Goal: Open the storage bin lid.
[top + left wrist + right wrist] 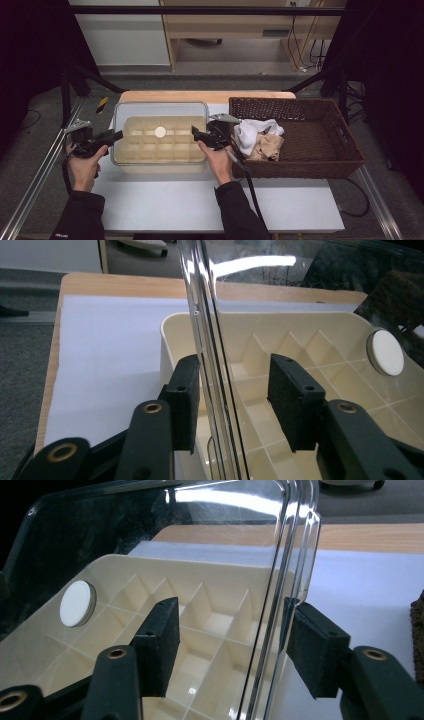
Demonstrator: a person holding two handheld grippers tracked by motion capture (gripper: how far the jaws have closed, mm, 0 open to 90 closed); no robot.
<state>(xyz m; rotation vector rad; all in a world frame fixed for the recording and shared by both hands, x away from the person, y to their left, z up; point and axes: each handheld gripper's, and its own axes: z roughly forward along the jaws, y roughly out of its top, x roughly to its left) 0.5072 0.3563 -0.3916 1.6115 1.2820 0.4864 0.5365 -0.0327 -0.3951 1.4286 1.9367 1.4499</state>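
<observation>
A cream box (131,150) divided into several compartments sits on the white table, with a white round disc (160,132) in one far compartment. Its clear lid (160,107) stands raised over it. My left gripper (117,135) is at the box's left side, open, and in the left gripper view its jaws straddle the lid's edge (200,290). My right gripper (195,132) is at the right side, open as well, with the lid's other edge (295,540) between its pads (160,640). The disc (386,352) (76,603) lies beyond both pairs of jaws.
A brown wicker basket (310,135) stands right of the box and holds a white cloth (250,132) and a beige cloth (267,147). Bare white tabletop (200,200) lies in front. Metal rails run along both table sides.
</observation>
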